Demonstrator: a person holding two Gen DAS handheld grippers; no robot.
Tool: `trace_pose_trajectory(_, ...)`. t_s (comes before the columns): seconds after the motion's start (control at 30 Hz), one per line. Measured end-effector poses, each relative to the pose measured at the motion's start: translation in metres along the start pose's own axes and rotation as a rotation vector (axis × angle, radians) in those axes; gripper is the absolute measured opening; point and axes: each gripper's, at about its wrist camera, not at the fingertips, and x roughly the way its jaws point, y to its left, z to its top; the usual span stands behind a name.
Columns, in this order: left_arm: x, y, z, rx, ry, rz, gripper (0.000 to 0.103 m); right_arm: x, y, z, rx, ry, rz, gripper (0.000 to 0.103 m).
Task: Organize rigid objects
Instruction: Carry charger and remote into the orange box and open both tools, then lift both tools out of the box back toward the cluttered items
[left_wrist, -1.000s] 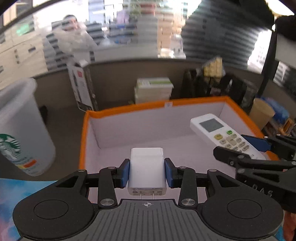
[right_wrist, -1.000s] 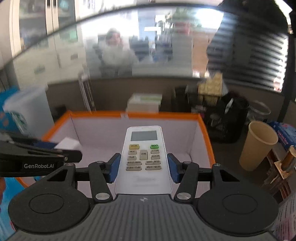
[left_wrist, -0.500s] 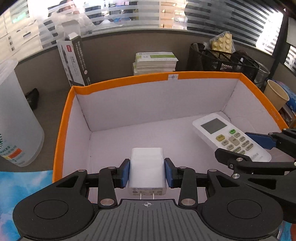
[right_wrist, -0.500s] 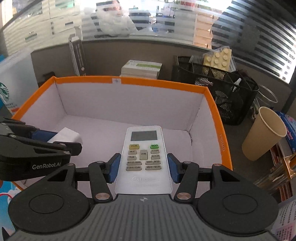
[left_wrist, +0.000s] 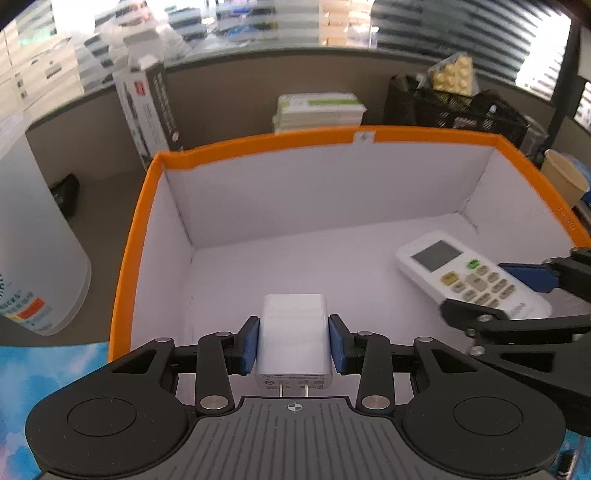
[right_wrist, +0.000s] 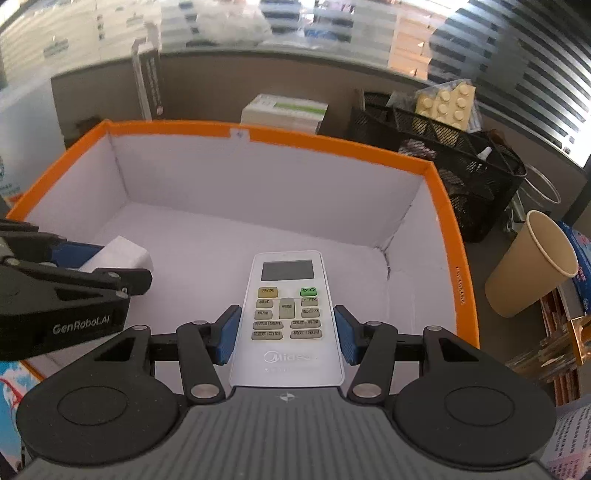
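Observation:
My left gripper (left_wrist: 293, 341) is shut on a white plug adapter (left_wrist: 293, 332), held inside the orange-rimmed white box (left_wrist: 258, 142) near its front left. My right gripper (right_wrist: 287, 334) is shut on a white air-conditioner remote (right_wrist: 286, 314), held low inside the same box (right_wrist: 332, 142) at its right side. The remote also shows in the left wrist view (left_wrist: 469, 275), and the adapter shows in the right wrist view (right_wrist: 120, 254). I cannot tell whether either object touches the box floor.
A white Starbucks cup (left_wrist: 33, 240) stands left of the box. A paper cup (right_wrist: 532, 266) stands to its right. Behind it are a black mesh basket (right_wrist: 443, 155), a stack of flat boxes (right_wrist: 284, 110) and an upright dark carton (left_wrist: 147, 107).
Both grippers have moved forward and down into the box, each still holding its object. The view has tilted from the box's near edge to its interior.

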Motion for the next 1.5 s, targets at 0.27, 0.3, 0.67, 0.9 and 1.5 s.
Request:
trace_pose_trajectory(0.27,-0.001,-0.002,0.001,0.023,-0.008,0.015,0.037,0.004,0.002,0.003,-0.031,0.052,-0.013,0.051)
trace_pose_trajectory(0.3,-0.001,-0.003,0.001,0.028,-0.006,0.017,0.037,0.004,0.001,0.004,-0.03,0.057,-0.012,0.051)
trace_pose_trajectory(0.67,-0.003,-0.006,0.0,0.052,-0.022,0.052,0.043,0.006,0.0,0.006,-0.032,0.088,-0.01,0.051)
trace_pose_trajectory(0.9,-0.009,-0.01,0.0,0.057,-0.039,0.024,0.064,-0.002,-0.003,0.01,-0.034,0.054,-0.024,0.058)
trace_pose_trajectory(1.5,-0.076,-0.02,-0.006,0.115,-0.257,0.159,0.091,-0.246,0.046,0.003,-0.124,-0.59,0.056,0.073)
